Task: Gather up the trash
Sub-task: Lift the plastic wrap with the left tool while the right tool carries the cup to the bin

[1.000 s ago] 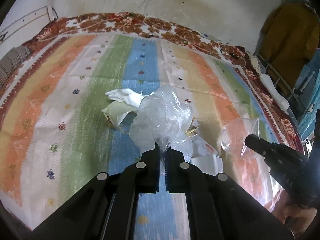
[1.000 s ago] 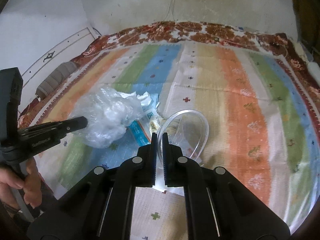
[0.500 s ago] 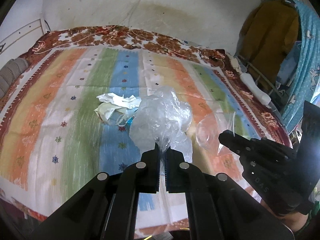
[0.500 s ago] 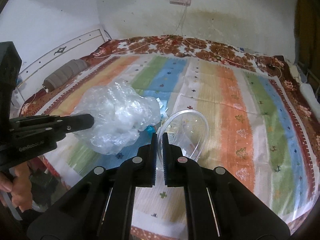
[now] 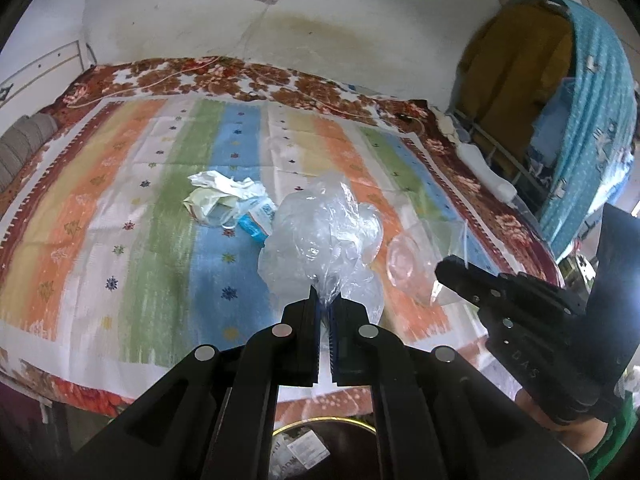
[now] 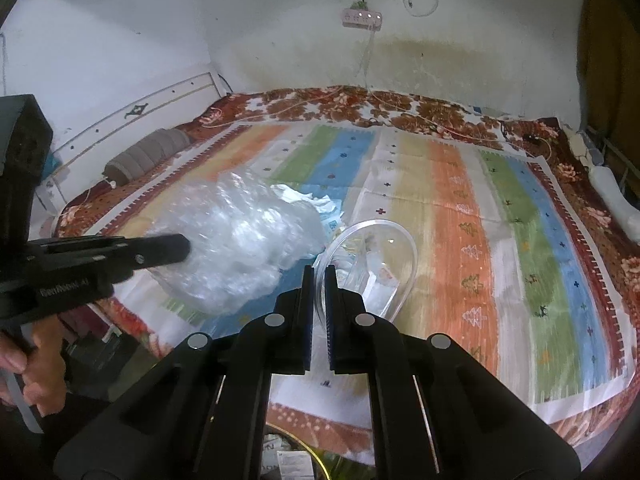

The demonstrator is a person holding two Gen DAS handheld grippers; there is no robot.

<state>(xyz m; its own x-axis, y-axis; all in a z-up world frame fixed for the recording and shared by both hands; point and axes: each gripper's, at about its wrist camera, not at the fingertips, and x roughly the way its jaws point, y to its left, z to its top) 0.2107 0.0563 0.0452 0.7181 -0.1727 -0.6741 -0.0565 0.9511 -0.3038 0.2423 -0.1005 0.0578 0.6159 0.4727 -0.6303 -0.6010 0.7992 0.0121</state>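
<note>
Crumpled clear plastic bag [image 5: 320, 236] pinched in my left gripper [image 5: 325, 304]; clear plastic lid [image 6: 370, 264] clamped in right gripper [image 6: 319, 276]. Centre both above gold-rimmed bin [image 5: 352, 426] before releasing.

Left gripper [image 5: 325, 300]: matte black plastic, two flat parallel fingers, blue ribbed pads, round silver screw heads on linkage arms. Right gripper [image 6: 319, 276]: same build. Raised lettering on the side bodies, partly legible. Hand [image 6: 28, 364] wraps a black handle.
</note>
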